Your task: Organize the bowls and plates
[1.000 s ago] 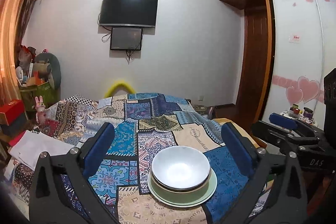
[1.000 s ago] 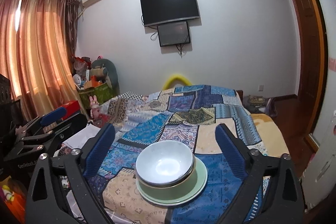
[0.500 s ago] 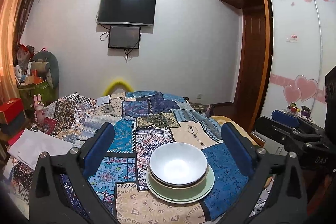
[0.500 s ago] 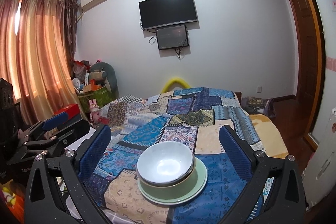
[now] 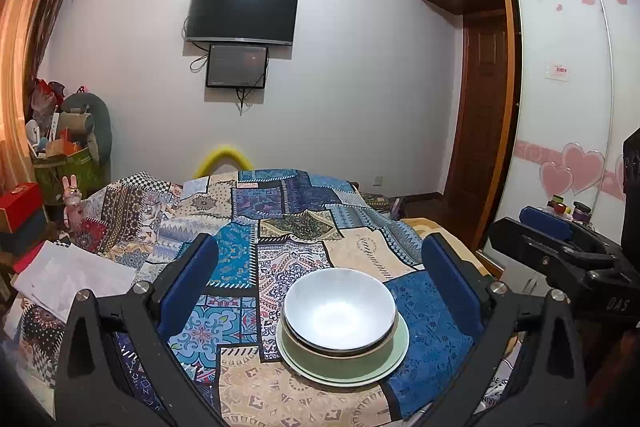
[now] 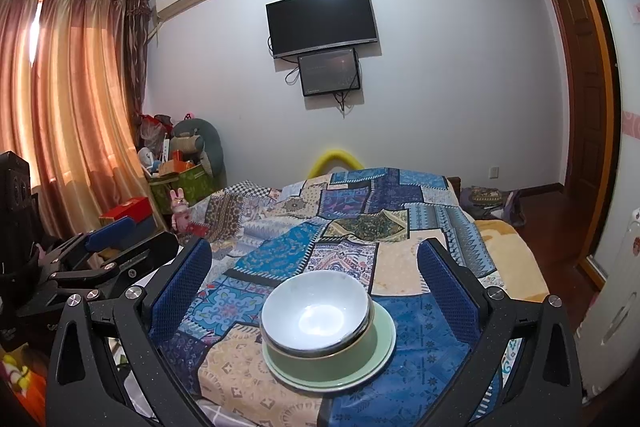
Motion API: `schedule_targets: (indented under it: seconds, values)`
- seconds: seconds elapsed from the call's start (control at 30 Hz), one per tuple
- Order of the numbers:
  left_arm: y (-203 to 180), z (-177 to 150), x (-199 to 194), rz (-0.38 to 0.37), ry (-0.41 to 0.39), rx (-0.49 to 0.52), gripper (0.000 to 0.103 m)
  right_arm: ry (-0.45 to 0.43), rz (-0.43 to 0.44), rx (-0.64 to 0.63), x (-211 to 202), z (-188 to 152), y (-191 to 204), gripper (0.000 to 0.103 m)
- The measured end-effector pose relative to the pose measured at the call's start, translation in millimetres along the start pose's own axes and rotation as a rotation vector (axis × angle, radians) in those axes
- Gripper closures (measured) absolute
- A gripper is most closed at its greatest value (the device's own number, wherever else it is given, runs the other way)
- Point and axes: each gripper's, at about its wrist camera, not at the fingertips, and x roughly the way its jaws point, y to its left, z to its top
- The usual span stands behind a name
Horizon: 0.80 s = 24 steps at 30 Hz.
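Patchwork bedcover [image 5: 280,227] carries the white bowl [image 5: 340,307] nested in a green bowl [image 5: 340,357] on a plate [image 5: 394,355] near its front edge, both grippers [image 5: 320,279] [image 6: 314,275] gaping empty, so any lift should likely grip rims squarely.

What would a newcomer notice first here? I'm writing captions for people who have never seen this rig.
Probably the stack at centre: a white bowl nested in a green bowl on a pale green plate, on the patchwork cloth. Next, the open left gripper and right gripper framing it. Behind hangs a dark television.
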Motion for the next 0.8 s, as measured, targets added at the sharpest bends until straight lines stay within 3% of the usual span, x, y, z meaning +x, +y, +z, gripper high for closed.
schedule_targets:
  seconds: [0.8]
  values:
    - [-1.5,-1.1,-0.2,0.004,0.003,-0.002,0.0,0.008,0.001,-0.019,1.4,0.5,3.4,0.0]
